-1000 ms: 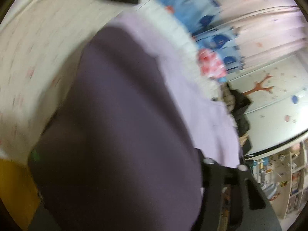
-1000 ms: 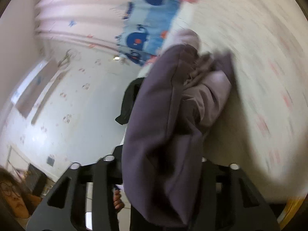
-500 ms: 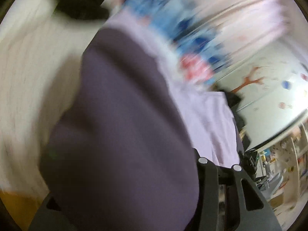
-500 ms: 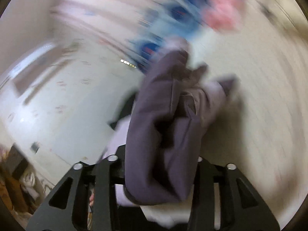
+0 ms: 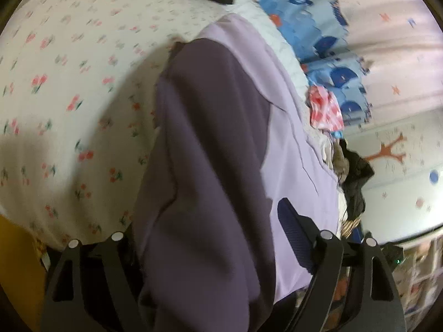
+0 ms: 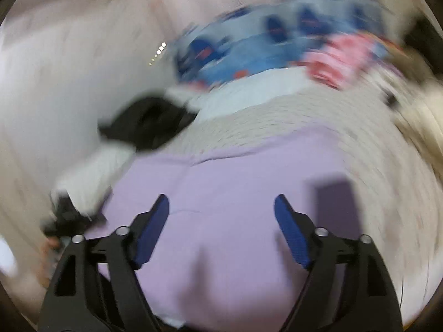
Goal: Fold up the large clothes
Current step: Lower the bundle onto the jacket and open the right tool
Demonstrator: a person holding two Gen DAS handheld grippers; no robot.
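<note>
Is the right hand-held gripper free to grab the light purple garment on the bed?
Probably yes: the right hand-held gripper is open and empty, with the light purple garment spread directly beneath, unobstructed.

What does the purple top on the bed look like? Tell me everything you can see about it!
The purple top is soft cloth in two colours: pale lilac body and a dark purple part folded over it. It lies spread on the flowery bedsheet. Dark cloth sits between the left gripper's fingers, whose jaws have just opened; only the right pad shows, clear of the cloth. The right gripper hovers open over the lilac part, holding nothing. That view is blurry.
</note>
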